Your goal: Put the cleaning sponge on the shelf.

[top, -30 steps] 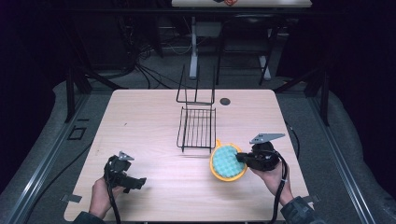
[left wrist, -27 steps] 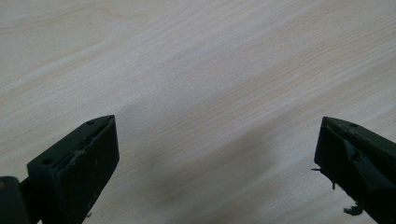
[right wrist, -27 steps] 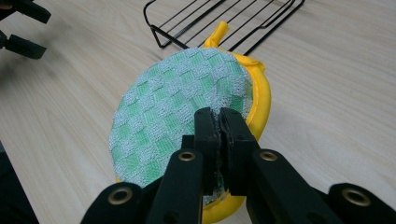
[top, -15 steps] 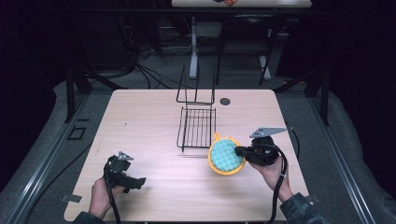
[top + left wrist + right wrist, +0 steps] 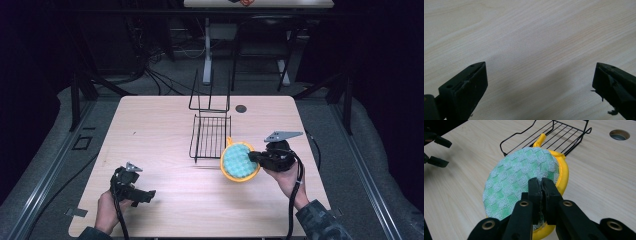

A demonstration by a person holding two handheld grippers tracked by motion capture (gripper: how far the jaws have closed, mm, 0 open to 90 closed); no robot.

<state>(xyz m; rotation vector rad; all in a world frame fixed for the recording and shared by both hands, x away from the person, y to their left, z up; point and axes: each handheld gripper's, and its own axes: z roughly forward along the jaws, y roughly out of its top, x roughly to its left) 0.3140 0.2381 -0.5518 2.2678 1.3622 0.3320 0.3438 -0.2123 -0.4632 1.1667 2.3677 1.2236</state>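
My right claw [image 5: 256, 158] was clenched on the edge of the round yellow-rimmed green pad [image 5: 239, 162], holding it tilted up just beside the near right corner of the black wire rack [image 5: 210, 134], which stood at the middle of the bench [image 5: 150, 125]. My left claw [image 5: 148, 195] rested released near the bench's near left corner, its 2 jaws wide apart with bare wood between them. I judged the pickup done. What remained, as I read it, was carrying the pad over the rack's low rim, setting it inside and letting go.
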